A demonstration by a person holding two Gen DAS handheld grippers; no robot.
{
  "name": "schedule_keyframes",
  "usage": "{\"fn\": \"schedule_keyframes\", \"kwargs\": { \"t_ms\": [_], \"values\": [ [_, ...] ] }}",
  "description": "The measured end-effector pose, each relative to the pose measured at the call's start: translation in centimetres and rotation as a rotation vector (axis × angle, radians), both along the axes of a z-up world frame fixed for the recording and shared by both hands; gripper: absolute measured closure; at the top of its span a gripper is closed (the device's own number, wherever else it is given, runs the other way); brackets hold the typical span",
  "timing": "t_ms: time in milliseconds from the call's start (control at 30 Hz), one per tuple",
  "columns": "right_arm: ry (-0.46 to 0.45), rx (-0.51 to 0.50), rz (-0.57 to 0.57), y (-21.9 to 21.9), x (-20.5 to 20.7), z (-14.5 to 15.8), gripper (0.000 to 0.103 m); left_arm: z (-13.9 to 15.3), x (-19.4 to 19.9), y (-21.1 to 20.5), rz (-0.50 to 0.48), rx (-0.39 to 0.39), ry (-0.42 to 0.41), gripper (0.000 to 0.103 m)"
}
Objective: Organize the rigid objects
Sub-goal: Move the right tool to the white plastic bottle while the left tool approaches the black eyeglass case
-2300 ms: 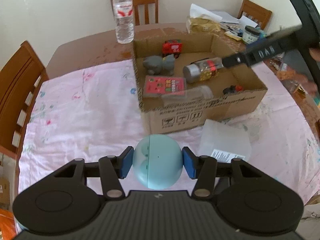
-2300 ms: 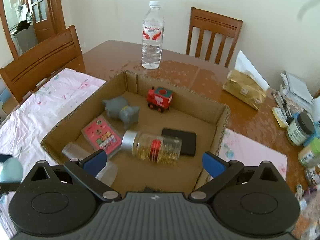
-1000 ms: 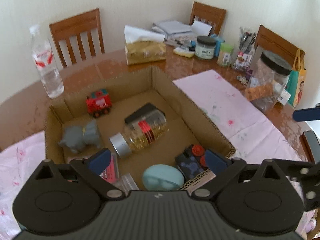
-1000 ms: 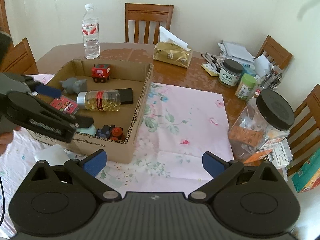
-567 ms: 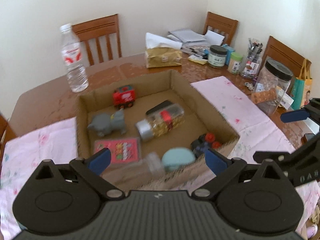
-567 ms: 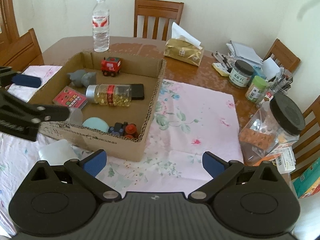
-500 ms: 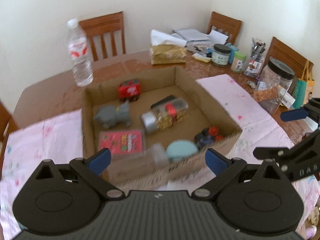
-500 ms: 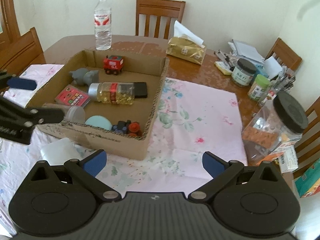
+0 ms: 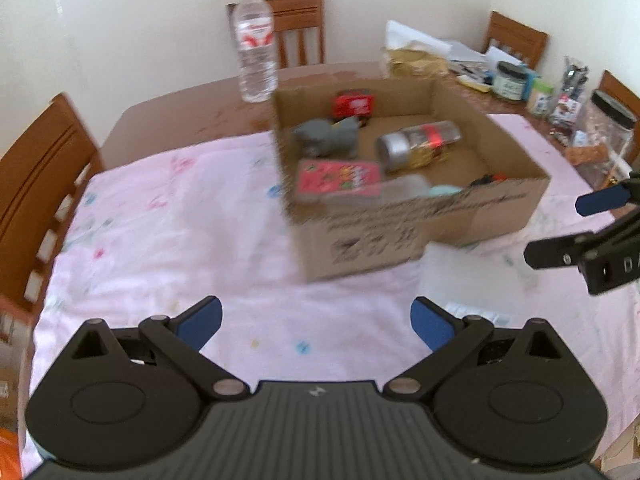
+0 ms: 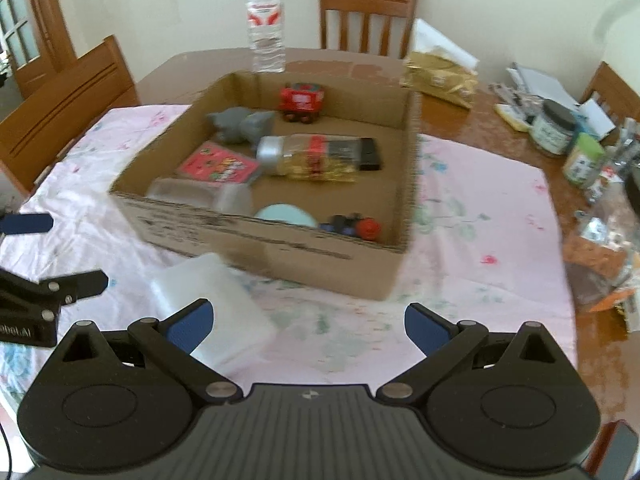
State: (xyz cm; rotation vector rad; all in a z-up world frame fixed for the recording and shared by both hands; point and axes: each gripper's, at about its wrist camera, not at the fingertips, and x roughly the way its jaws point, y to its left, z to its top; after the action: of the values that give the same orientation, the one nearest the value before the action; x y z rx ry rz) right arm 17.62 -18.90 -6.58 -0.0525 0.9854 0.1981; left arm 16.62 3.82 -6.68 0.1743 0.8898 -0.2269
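Left gripper [image 9: 316, 322]: jaws spread wide, empty; held above the pink cloth [image 9: 168, 216], short of the box [image 9: 404, 224].
Right gripper [image 10: 306, 322]: jaws spread wide, empty; held over the cloth at the near side of the box, left pad above the clear container [image 10: 212, 300].
Box: open cardboard carton on the cloth, far end over bare table [image 10: 192, 64].
Egg [image 10: 285, 214]: pale blue, inside the box against the near wall, just left of the dark toy car [image 10: 352, 226].
Jar [image 10: 308, 157]: lying on its side mid-box, silver lid to the left, red band at the middle, yellow contents.
Elephant [image 10: 240, 124]: grey toy, far left part of the box, beside the red train [image 10: 301, 98].
Card pack [image 10: 218, 166]: pink, flat on the box floor, left of the jar.
Black slab [image 10: 368, 151]: flat behind the jar, partly hidden.
Clear tub [image 10: 192, 194]: inside the near left corner, blurred.
Clear container: on the cloth outside the box, just beside its near wall.
Water bottle [image 10: 265, 20]: upright on the table beyond the box.
Blur: both views smeared; small print unreadable.
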Motion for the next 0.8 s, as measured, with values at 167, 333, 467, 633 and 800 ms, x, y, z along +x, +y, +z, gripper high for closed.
{"fn": "schedule_keyframes", "kwargs": {
  "t_ms": [167,333,467,633,800],
  "values": [
    [-0.019,-0.015,-0.043,3.9,1.2,-0.4,0.000,-0.6,-1.1,2.6,0.056,-0.004,0.015,0.003],
    [0.014,0.006,-0.132,6.5,2.6,-1.5,0.000,-1.0,-1.9,4.6,0.094,-0.018,0.019,0.003],
    [0.036,-0.056,-0.187,8.1,3.5,-2.9,0.000,-1.4,-2.4,5.4,0.102,-0.023,0.028,0.003],
    [0.079,-0.065,-0.198,6.9,2.7,-3.7,0.000,-1.7,-2.9,5.1,0.083,-0.031,0.031,0.003],
    [0.112,-0.077,-0.202,4.6,1.2,-3.8,0.000,-2.2,-2.9,3.6,0.033,-0.042,0.031,0.003]
  ]
}}
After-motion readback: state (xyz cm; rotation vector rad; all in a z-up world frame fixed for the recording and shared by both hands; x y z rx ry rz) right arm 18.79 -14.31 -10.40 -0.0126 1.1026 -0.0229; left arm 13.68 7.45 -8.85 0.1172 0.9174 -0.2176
